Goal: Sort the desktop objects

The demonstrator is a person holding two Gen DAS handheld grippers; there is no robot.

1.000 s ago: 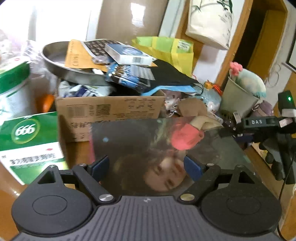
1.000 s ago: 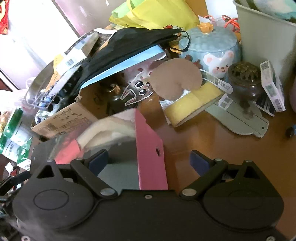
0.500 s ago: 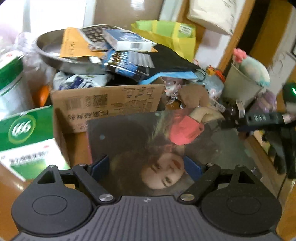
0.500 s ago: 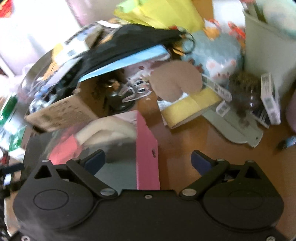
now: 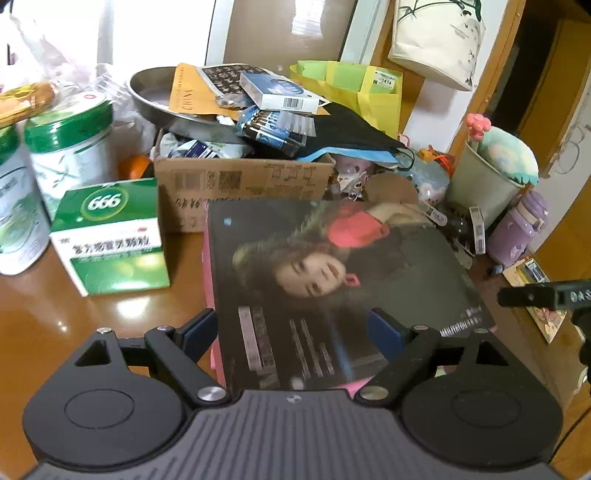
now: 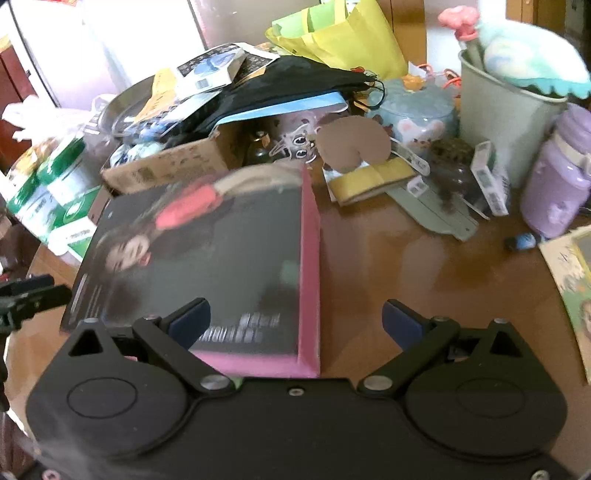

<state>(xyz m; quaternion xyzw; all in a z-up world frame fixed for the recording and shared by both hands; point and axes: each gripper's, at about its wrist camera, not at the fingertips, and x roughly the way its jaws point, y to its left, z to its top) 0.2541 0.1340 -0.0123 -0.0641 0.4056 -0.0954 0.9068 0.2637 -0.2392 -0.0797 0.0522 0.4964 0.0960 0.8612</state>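
Note:
A flat pink box with a dark photo cover of a woman [image 5: 332, 273] lies on the brown table; it also shows in the right wrist view [image 6: 207, 258]. My left gripper [image 5: 295, 328] is open, its blue-padded fingers spread over the box's near left corner. My right gripper [image 6: 295, 321] is open above the box's near right corner, the left finger over the cover, the right finger over bare table. Neither gripper holds anything.
Behind the box stand a cardboard carton [image 5: 243, 181] piled with a metal pan, packets and a black mask, a green 666 box [image 5: 110, 236], green-lidded tins [image 5: 70, 155], a grey-green bucket [image 6: 506, 110], a purple bottle [image 6: 557, 173] and yellow bag [image 6: 340, 33].
Both grippers have pulled back and risen. The box now lies lower and flat, with more of its cover and near pink edge in view.

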